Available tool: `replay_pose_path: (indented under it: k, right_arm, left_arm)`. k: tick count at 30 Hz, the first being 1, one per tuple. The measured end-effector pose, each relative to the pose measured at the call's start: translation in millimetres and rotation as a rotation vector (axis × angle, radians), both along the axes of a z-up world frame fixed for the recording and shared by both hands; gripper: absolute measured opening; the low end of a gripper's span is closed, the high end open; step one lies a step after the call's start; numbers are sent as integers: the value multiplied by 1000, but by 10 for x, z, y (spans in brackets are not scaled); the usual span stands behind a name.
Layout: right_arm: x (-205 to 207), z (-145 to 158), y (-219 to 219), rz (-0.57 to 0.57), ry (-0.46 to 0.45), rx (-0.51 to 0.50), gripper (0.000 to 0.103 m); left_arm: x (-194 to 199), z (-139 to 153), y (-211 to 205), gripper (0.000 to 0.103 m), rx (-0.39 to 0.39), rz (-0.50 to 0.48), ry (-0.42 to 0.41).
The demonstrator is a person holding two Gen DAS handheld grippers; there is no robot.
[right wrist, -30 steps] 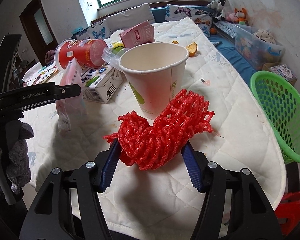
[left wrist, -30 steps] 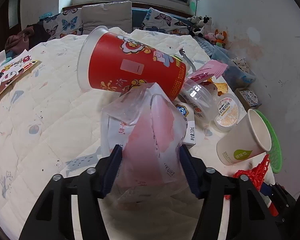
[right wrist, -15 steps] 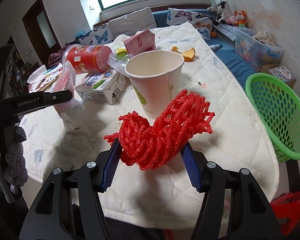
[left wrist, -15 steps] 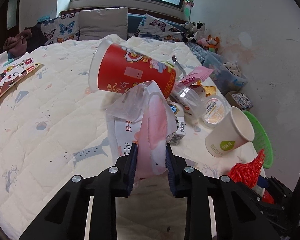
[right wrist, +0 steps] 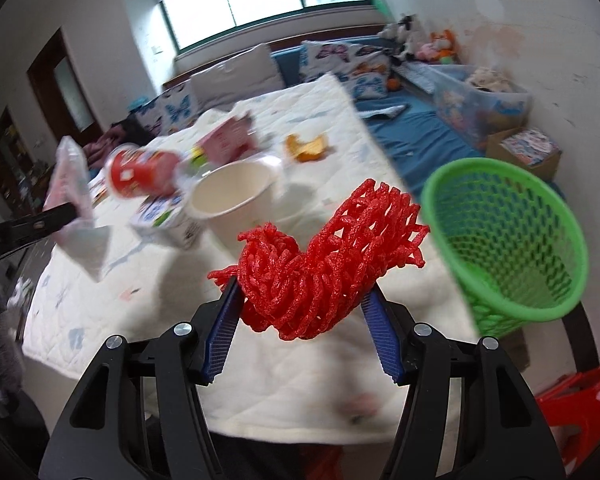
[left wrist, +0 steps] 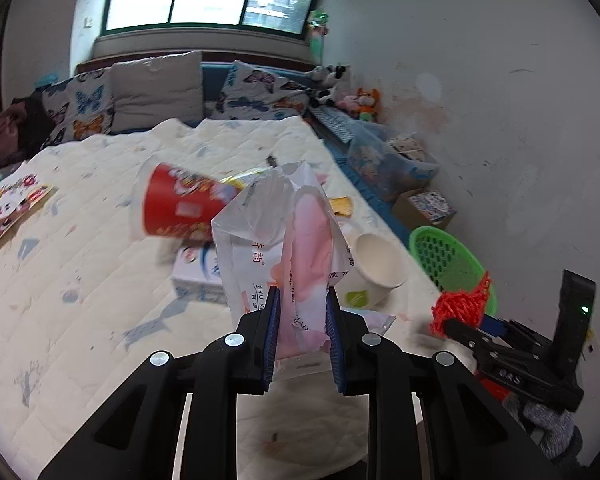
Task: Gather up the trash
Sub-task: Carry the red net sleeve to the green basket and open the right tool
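We see the left gripper point(left wrist: 301, 330) with its jaws narrowed onto a crumpled clear-and-pink plastic wrapper point(left wrist: 296, 248); the jaws have just been closing, and the blue pads now press the wrapper from both sides, holding it clear of the white quilted bed cover point(left wrist: 80, 280). The right gripper point(right wrist: 303, 322) has its jaws about half apart, clamped on a bunched red foam fruit net point(right wrist: 324, 264), which fills the gap between the pads and rises above them. Just right of the net in the right wrist view stands a green perforated plastic basket point(right wrist: 512, 248), beside the edge of the bed. On the bed cover behind the two held pieces lie a red printed cylindrical cup on its side point(left wrist: 176, 204), a white-and-blue drink carton point(left wrist: 196, 276) touching it, and an upright white paper cup point(left wrist: 374, 270). Farther back in the right wrist view we find a pink carton point(right wrist: 228, 140) and a piece of orange peel point(right wrist: 306, 146), both blurred. Butterfly-patterned pillows point(left wrist: 82, 106) line the far wall under the window.
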State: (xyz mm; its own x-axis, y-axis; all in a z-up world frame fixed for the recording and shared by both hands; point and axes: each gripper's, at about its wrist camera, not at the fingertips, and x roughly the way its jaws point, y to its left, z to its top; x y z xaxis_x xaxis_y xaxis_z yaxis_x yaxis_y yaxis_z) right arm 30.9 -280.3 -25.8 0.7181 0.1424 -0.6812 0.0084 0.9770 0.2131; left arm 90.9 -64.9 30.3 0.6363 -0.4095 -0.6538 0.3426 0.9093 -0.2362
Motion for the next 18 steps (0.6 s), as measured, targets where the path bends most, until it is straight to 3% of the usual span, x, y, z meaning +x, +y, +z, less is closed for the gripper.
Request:
replay_pose_path:
  k: [8, 18]
  right_arm:
    - [145, -57, -645, -153, 10, -47, 60]
    - [318, -387, -1401, -278, 94, -71, 60]
  left_arm:
    - [195, 218, -514, 22, -4, -115, -25]
    - [508, 414, -1408, 22, 5, -268, -40]
